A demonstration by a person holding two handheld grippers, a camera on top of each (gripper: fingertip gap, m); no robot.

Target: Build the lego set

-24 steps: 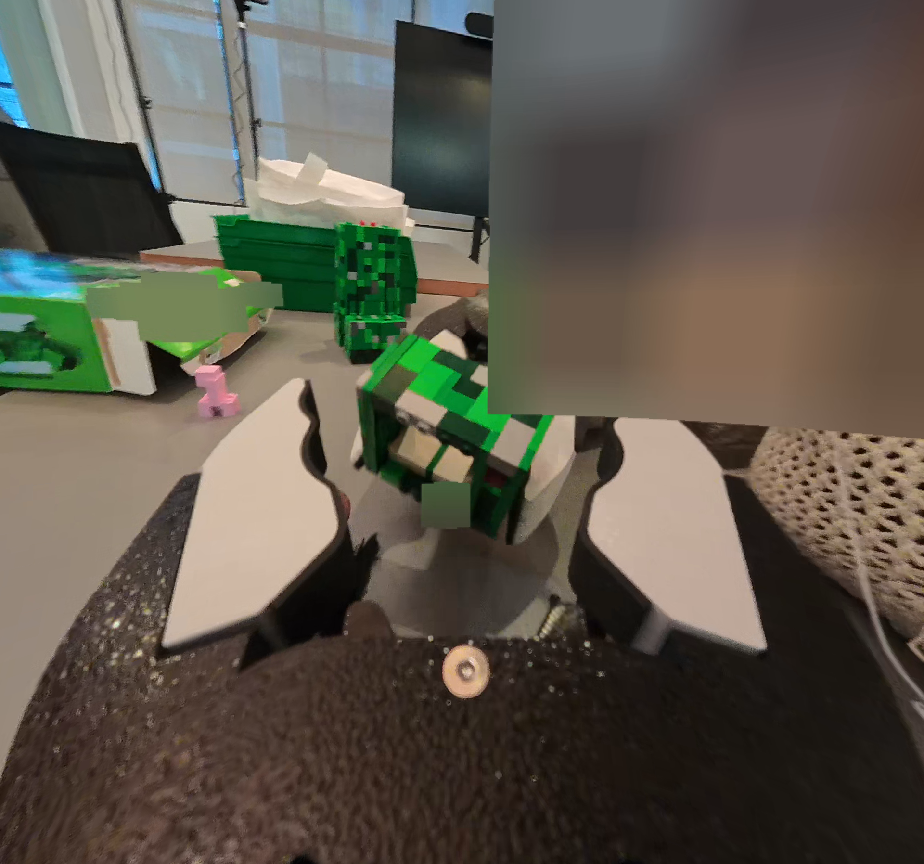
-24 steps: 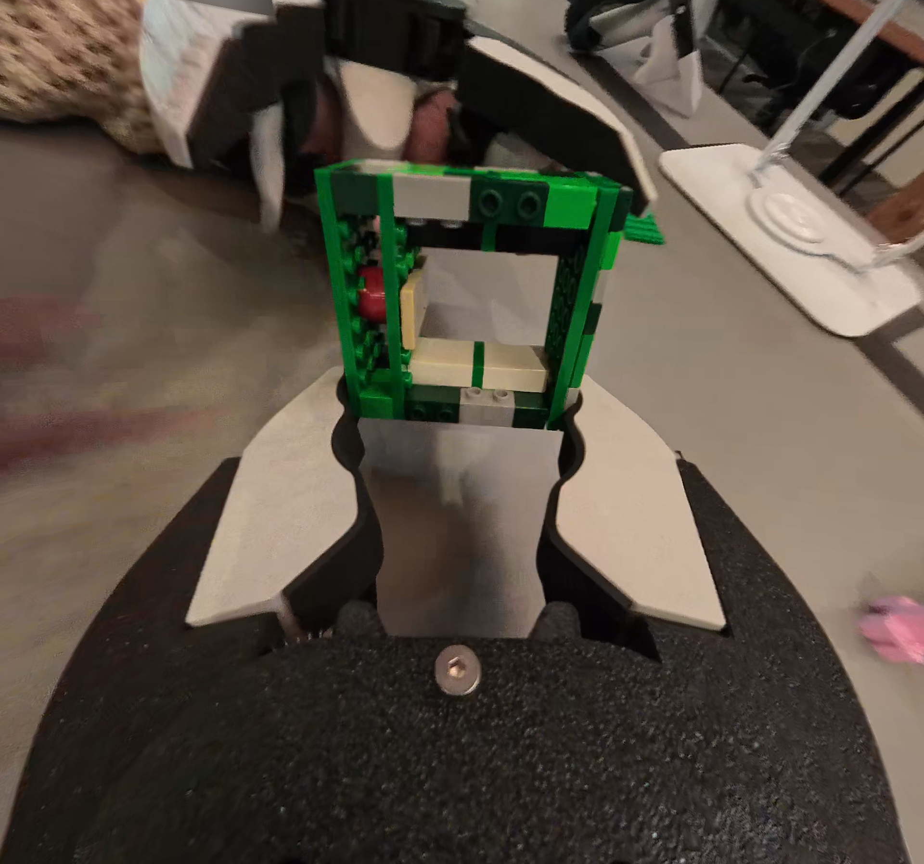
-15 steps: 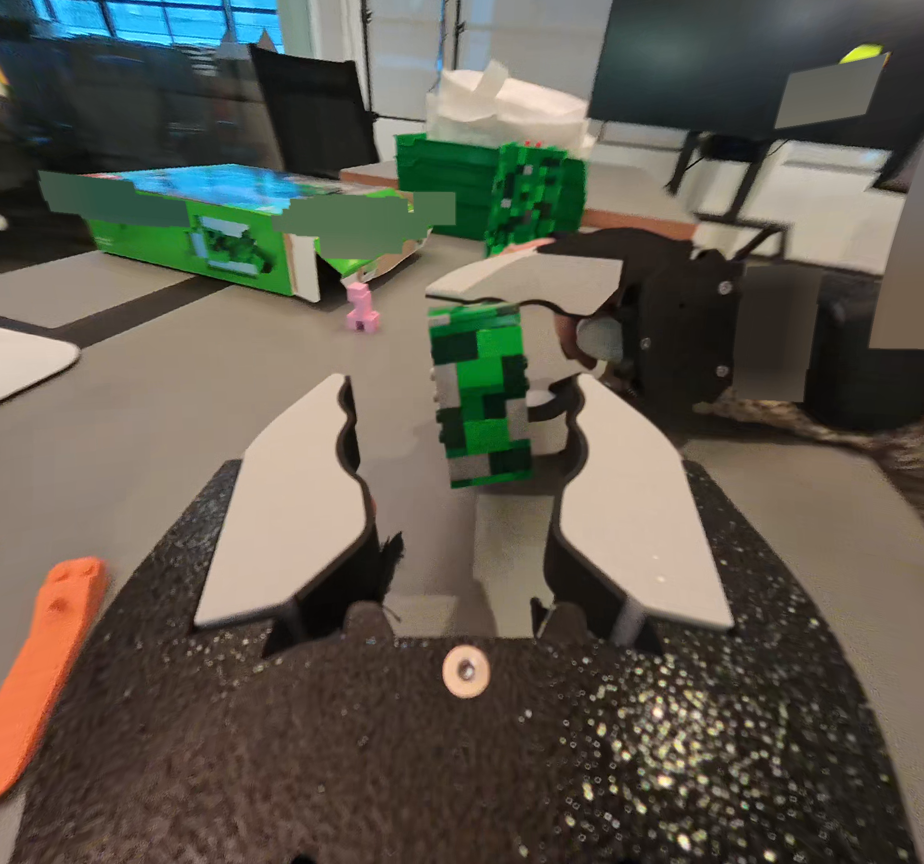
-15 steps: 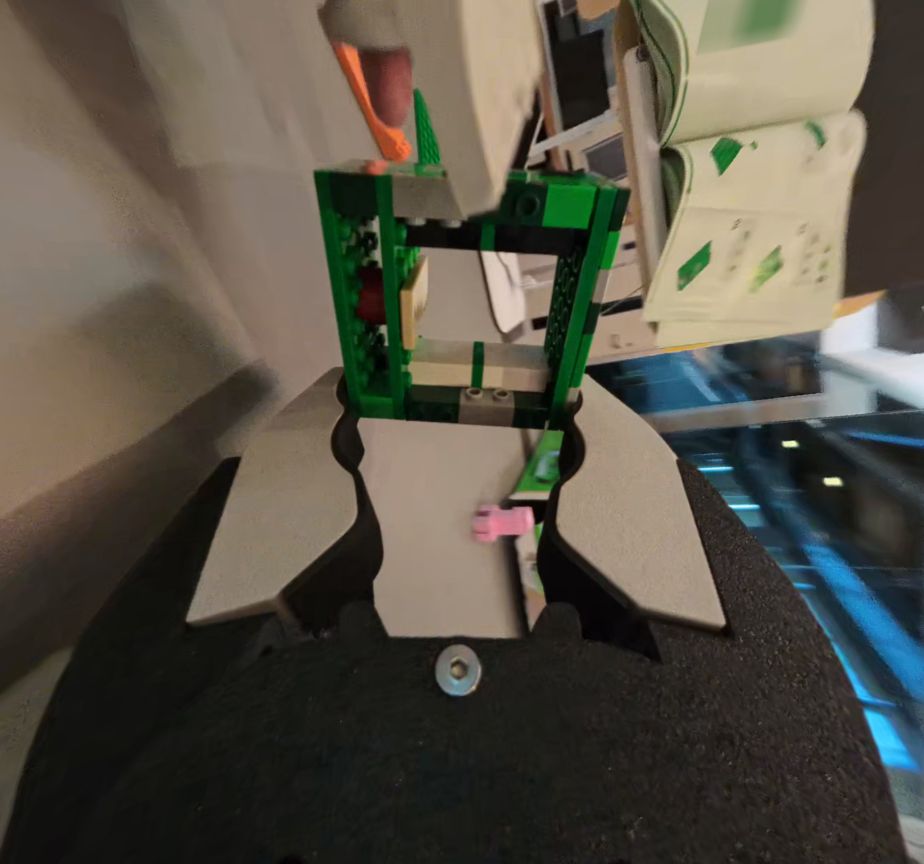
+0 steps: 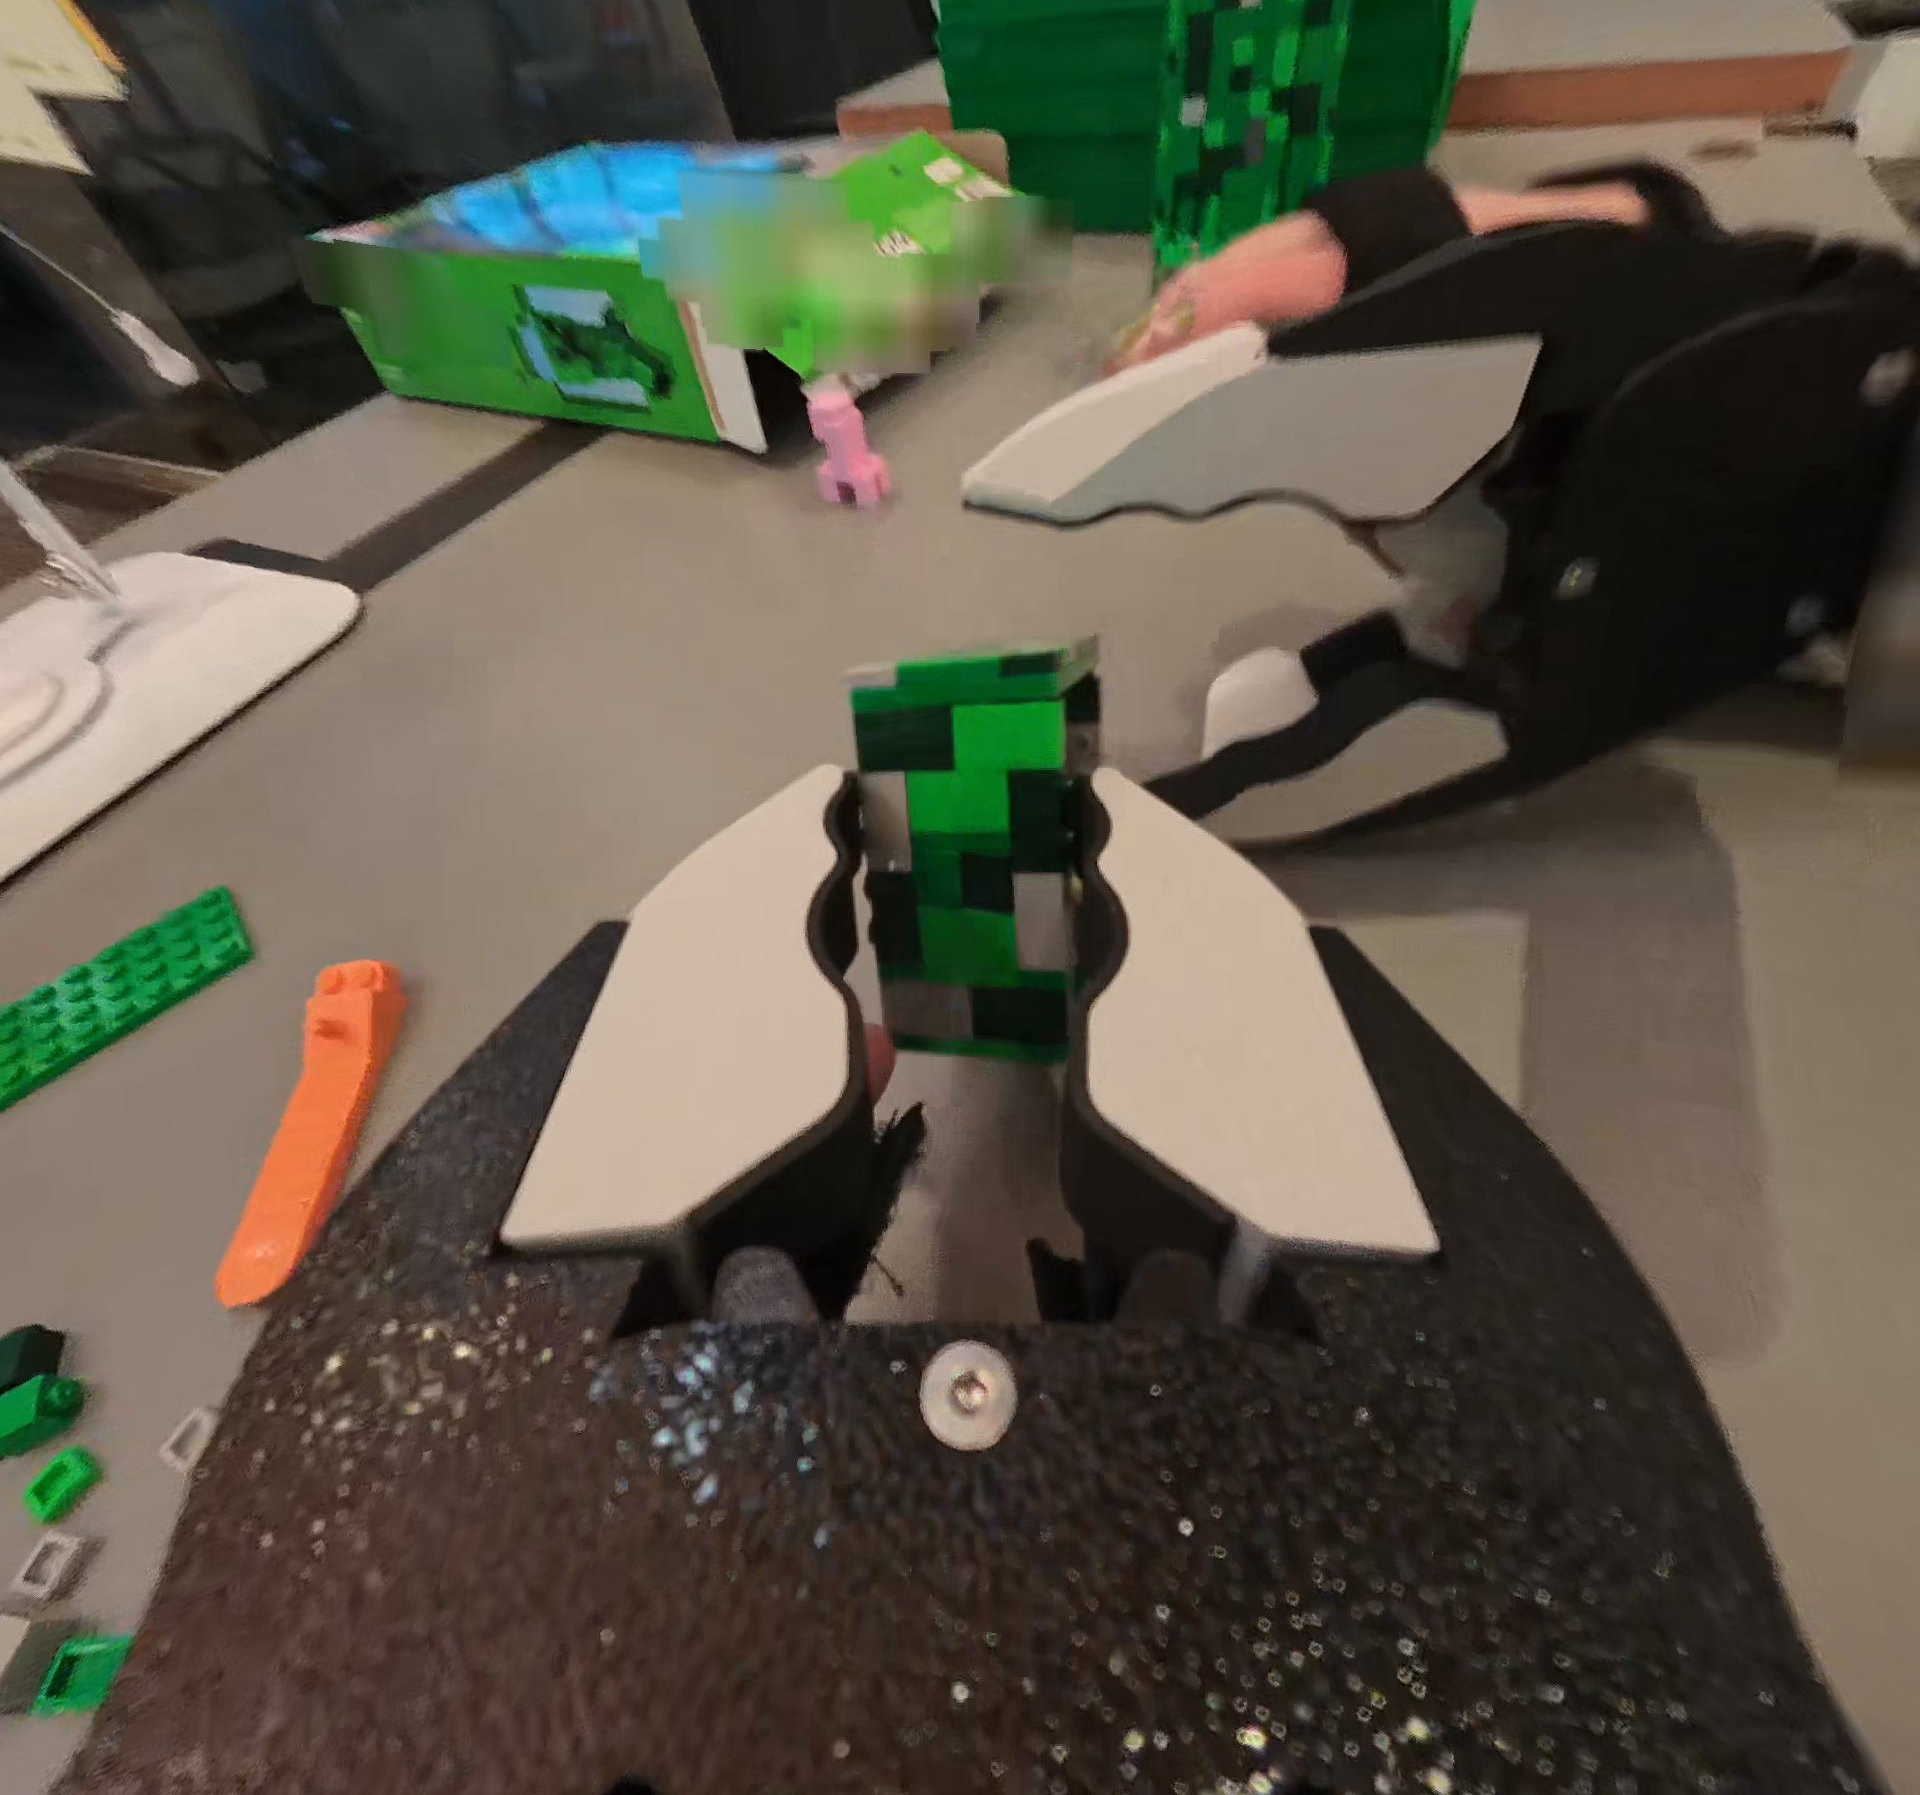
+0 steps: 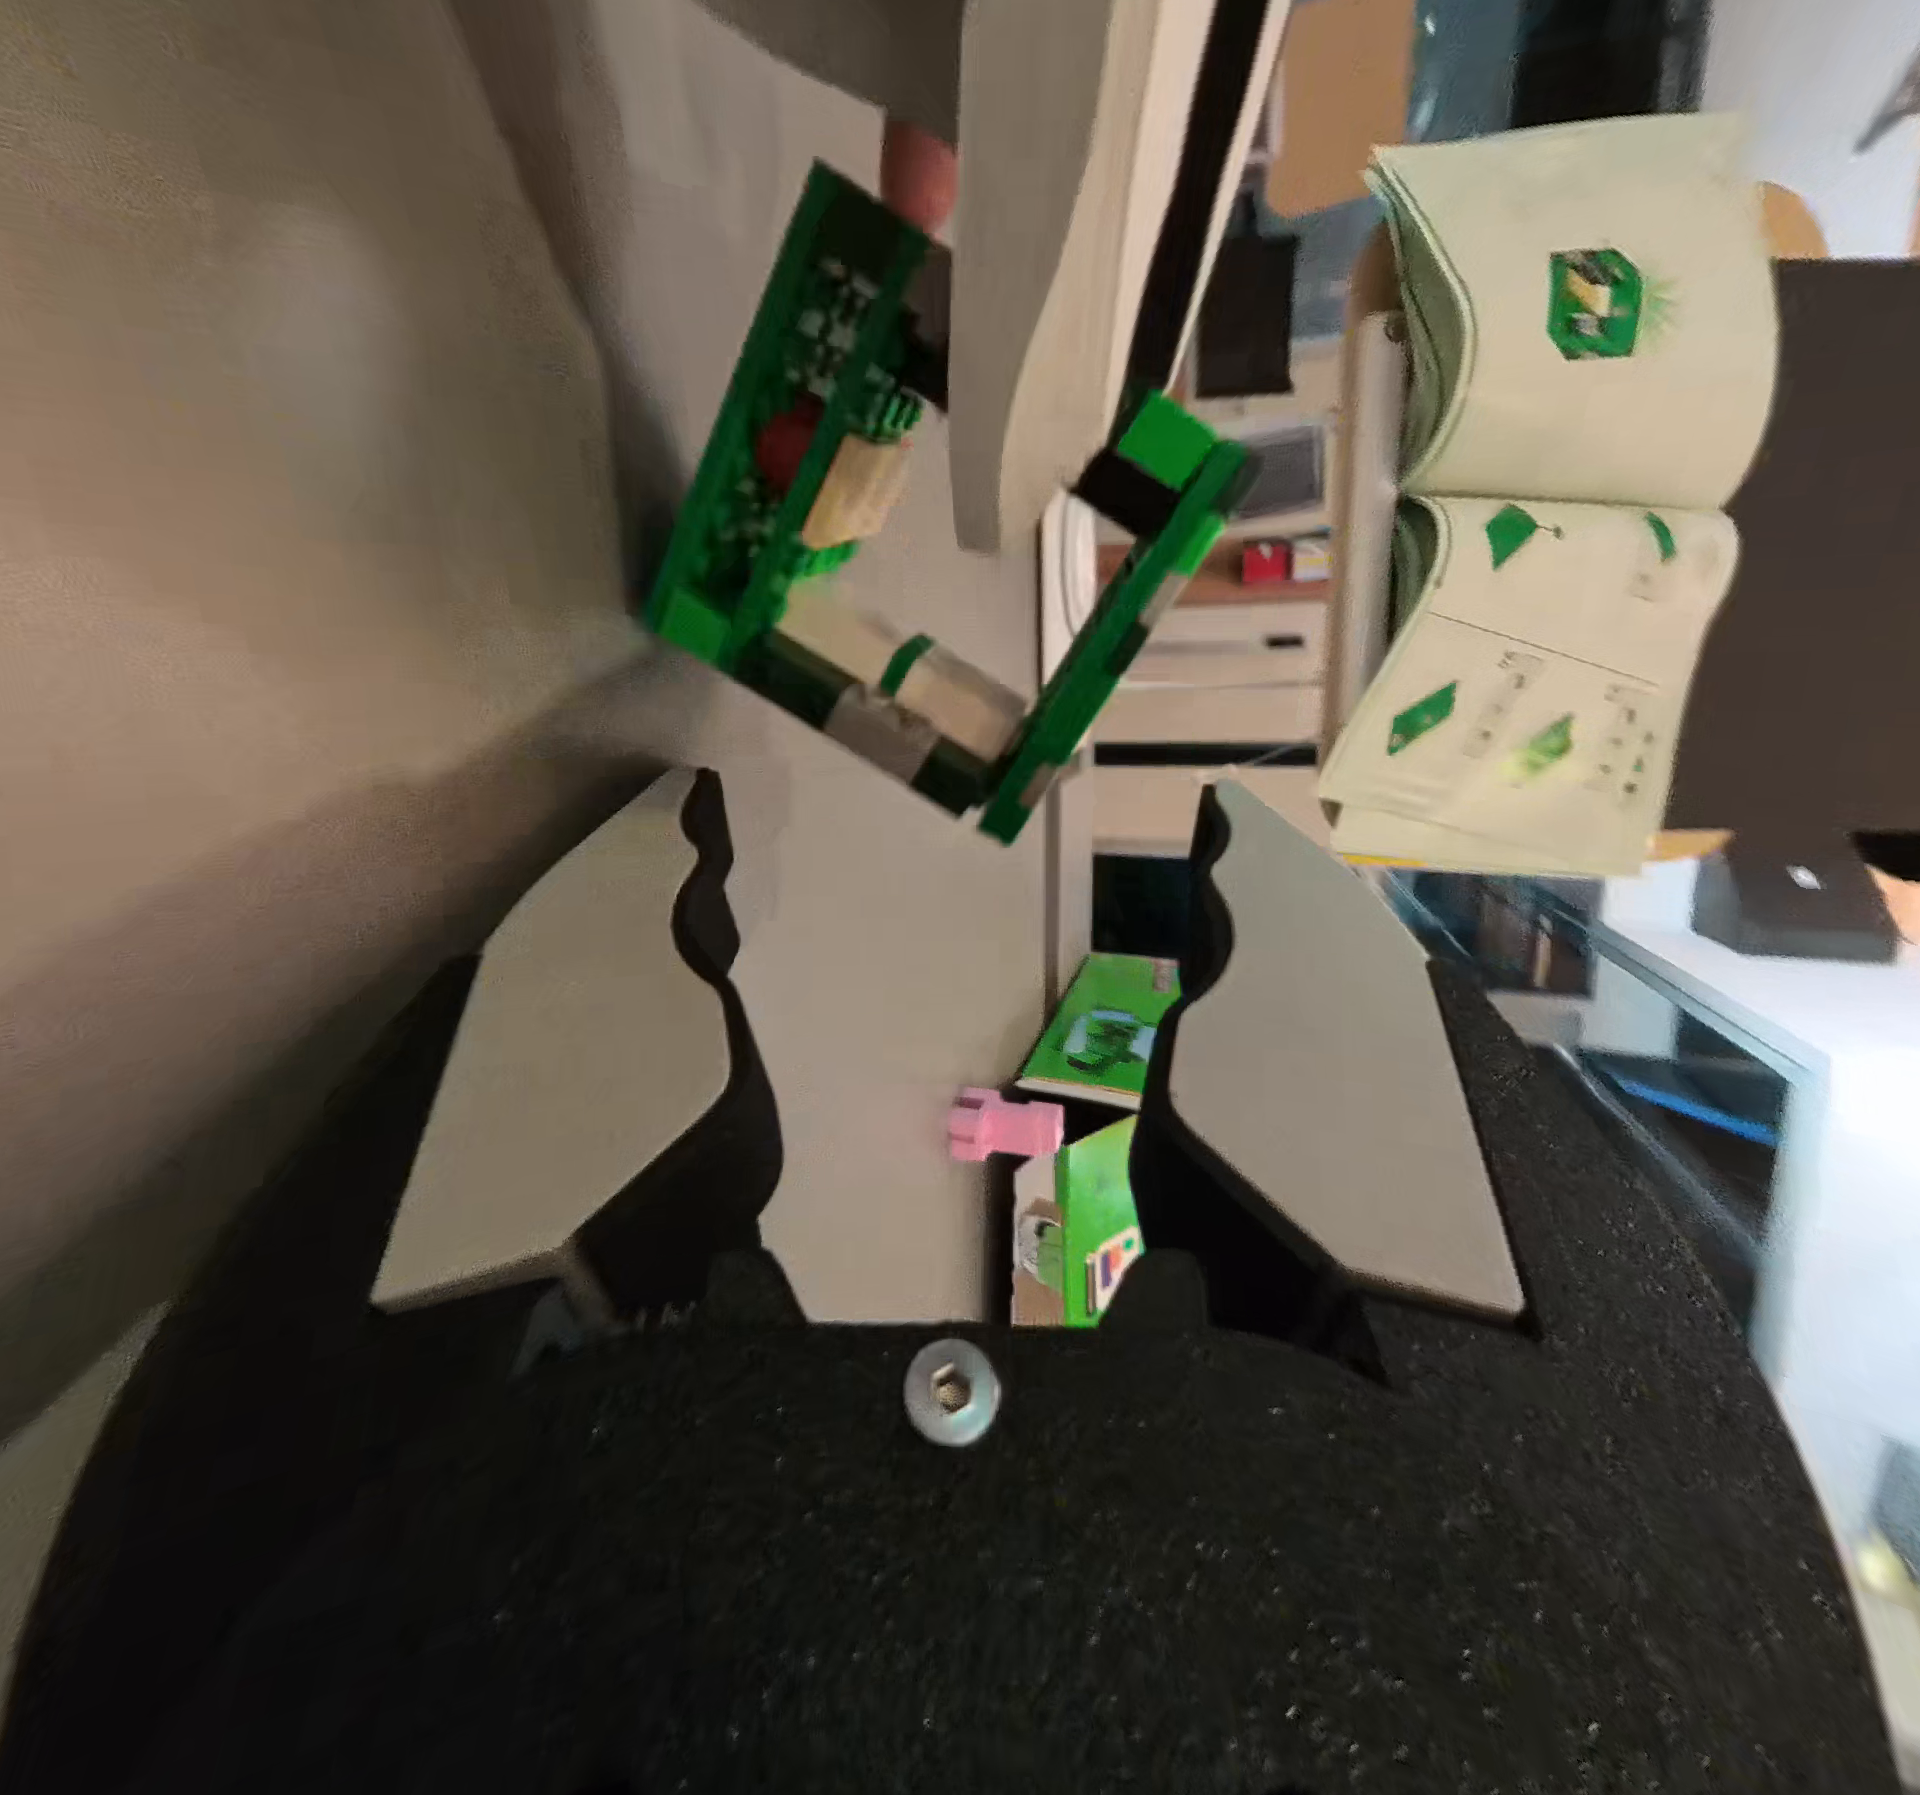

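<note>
My left gripper (image 5: 966, 789) is shut on a green-and-grey hollow lego frame (image 5: 971, 862) and holds it upright above the grey table. In the right wrist view the same frame (image 6: 904, 550) hangs tilted, clamped by the left gripper's fingers (image 6: 1039, 291), with tan and red pieces inside it. My right gripper (image 6: 956, 789) is open and empty, just short of the frame. It also shows in the left wrist view (image 5: 1091, 602), jaws wide apart, to the right of the frame. A tall green lego figure body (image 5: 1278, 83) stands at the back.
A green set box (image 5: 540, 291) and a pink lego pig (image 5: 847, 457) lie behind. An orange brick separator (image 5: 312, 1122), a green plate (image 5: 114, 987) and small loose pieces (image 5: 62, 1496) lie left. A white lamp base (image 5: 156, 644) is far left. An open instruction booklet (image 6: 1558, 498) stands opposite. About 5 cm separates my left fingertips from my right. My right tips are roughly 30 cm from the tall green lego figure body (image 5: 1278, 83).
The frame passed from my right gripper to my left. The left gripper closed on it; the right gripper opened and drew back. The frame now tilts in the right wrist view.
</note>
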